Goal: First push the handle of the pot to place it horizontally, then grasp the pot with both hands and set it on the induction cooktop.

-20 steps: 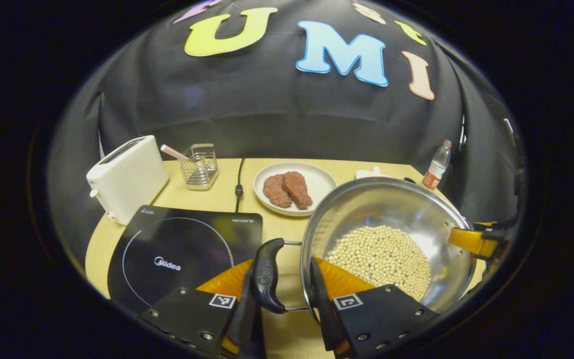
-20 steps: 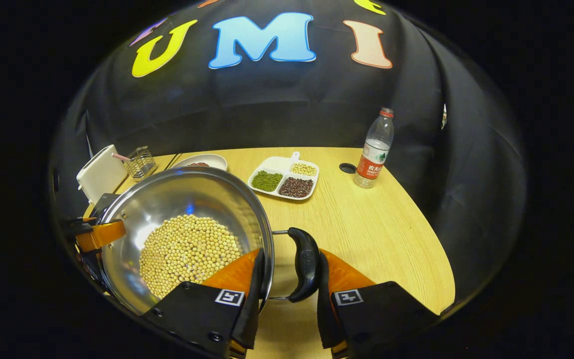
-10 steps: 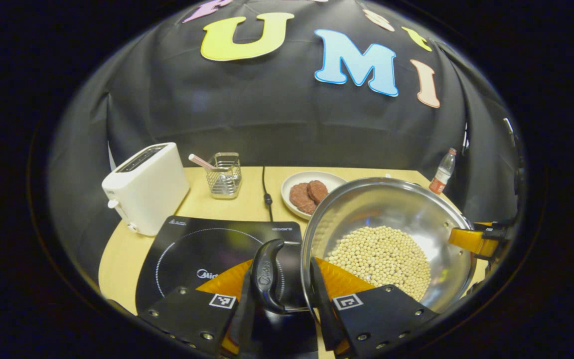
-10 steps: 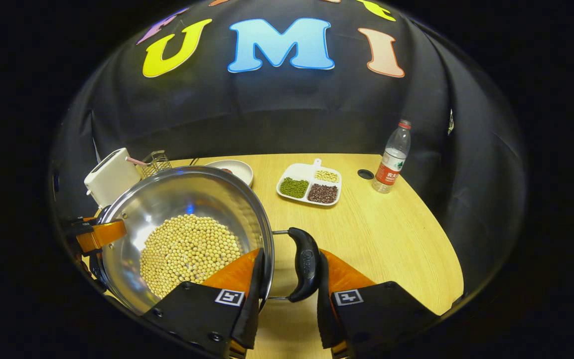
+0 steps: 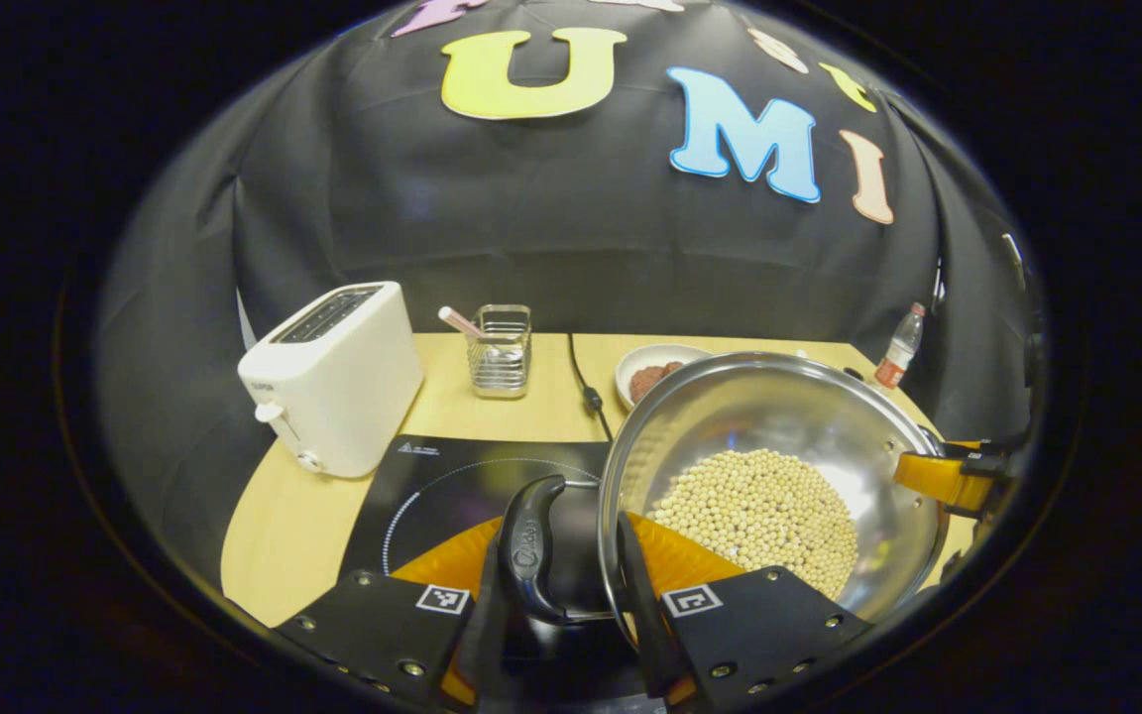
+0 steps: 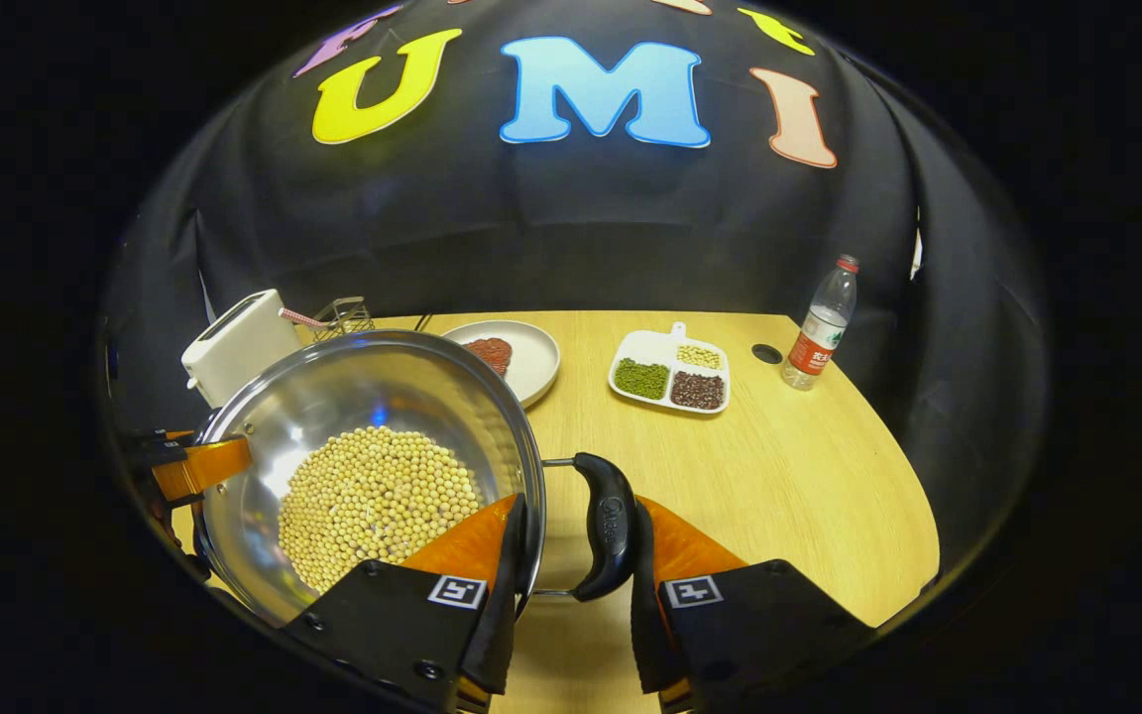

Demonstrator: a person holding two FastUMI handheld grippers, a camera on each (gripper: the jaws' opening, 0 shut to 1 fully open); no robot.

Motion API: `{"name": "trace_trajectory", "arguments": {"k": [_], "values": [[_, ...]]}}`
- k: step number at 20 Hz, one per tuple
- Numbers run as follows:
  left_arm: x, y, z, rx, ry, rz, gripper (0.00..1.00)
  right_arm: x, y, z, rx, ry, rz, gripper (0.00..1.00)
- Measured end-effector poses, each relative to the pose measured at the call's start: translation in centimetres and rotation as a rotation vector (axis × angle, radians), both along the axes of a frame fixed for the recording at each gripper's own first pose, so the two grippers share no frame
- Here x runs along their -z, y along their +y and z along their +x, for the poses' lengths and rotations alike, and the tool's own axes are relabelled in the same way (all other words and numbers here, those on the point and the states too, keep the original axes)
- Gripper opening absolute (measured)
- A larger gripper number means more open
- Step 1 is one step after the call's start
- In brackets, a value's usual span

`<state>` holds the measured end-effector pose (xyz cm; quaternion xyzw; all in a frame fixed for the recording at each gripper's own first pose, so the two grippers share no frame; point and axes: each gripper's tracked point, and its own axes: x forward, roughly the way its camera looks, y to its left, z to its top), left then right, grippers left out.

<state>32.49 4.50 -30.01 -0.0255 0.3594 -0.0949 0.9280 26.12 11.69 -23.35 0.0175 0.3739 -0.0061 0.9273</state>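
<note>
The desk (image 6: 779, 476) carries everything here, and the induction cooktop (image 5: 452, 476) serves as the landmark. In the left gripper view the cooktop lies under and just ahead of the left gripper (image 5: 571, 595), with the white toaster (image 5: 333, 377) beside its far left corner and a wire holder (image 5: 499, 349) behind it.

The pot (image 5: 779, 436), half full of pale beans (image 5: 759, 511), hangs in the air between the two grippers. It sits to the right of the cooktop, with its left edge and left handle (image 5: 529, 545) over the dark glass. The side handles lie level, so the pot's long axis runs from one gripper to the other.

The left gripper's fingers (image 5: 630, 575) straddle the rim and the black handle, nearly closed; whether both press on it I cannot tell. In the right gripper view the right gripper (image 6: 571, 595) stands the same way on the other handle (image 6: 609, 526), fingers (image 6: 504, 575) narrow, grip equally unclear.

The cooktop's circle lies leftward of the pot, on the left gripper's side. The move ahead looks like carrying leftward a little more, then lowering level so the beans stay put.
</note>
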Motion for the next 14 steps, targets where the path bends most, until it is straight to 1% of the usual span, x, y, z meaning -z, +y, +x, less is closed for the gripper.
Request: {"name": "trace_trajectory", "arguments": {"k": [1,2,3,4,5,6,7,9,10,11,13,14], "values": [[0.1,0.8,0.0,-0.003,0.0,0.002,0.58,0.1,0.7,0.2,-0.003,-0.001,0.001,0.48],[0.0,1.5,0.0,-0.005,0.0,0.004,0.55,0.0,1.4,0.3,-0.007,0.0,0.002,0.51],[0.2,2.1,0.0,-0.008,0.0,0.004,0.58,0.1,2.1,0.3,-0.011,0.0,0.003,0.48],[0.3,2.9,0.1,-0.011,0.001,0.004,0.59,0.0,2.7,0.3,-0.014,0.001,0.004,0.48],[0.5,3.5,0.2,-0.013,0.003,0.004,0.58,0.0,3.3,0.4,-0.017,0.003,0.005,0.48],[0.6,4.2,0.3,-0.016,0.006,0.004,0.55,0.0,3.9,0.5,-0.021,0.004,0.005,0.51],[0.7,4.8,0.4,-0.018,0.009,0.004,0.55,0.1,4.5,0.7,-0.023,0.004,0.007,0.48],[0.9,6.0,0.5,-0.019,0.013,0.008,0.55,0.2,5.7,0.7,-0.027,0.007,0.01,0.48],[1.1,6.6,0.6,-0.02,0.015,0.011,0.55,0.2,6.3,0.8,-0.028,0.009,0.014,0.51],[1.2,7.3,0.7,-0.019,0.016,0.015,0.55,0.4,6.8,0.8,-0.03,0.012,0.018,0.48],[1.4,8.3,0.9,-0.021,0.017,0.021,0.55,0.5,7.9,1.0,-0.03,0.015,0.026,0.48],[1.4,8.9,1.1,-0.023,0.017,0.021,0.58,0.4,8.4,1.0,-0.033,0.017,0.026,0.48]]}}
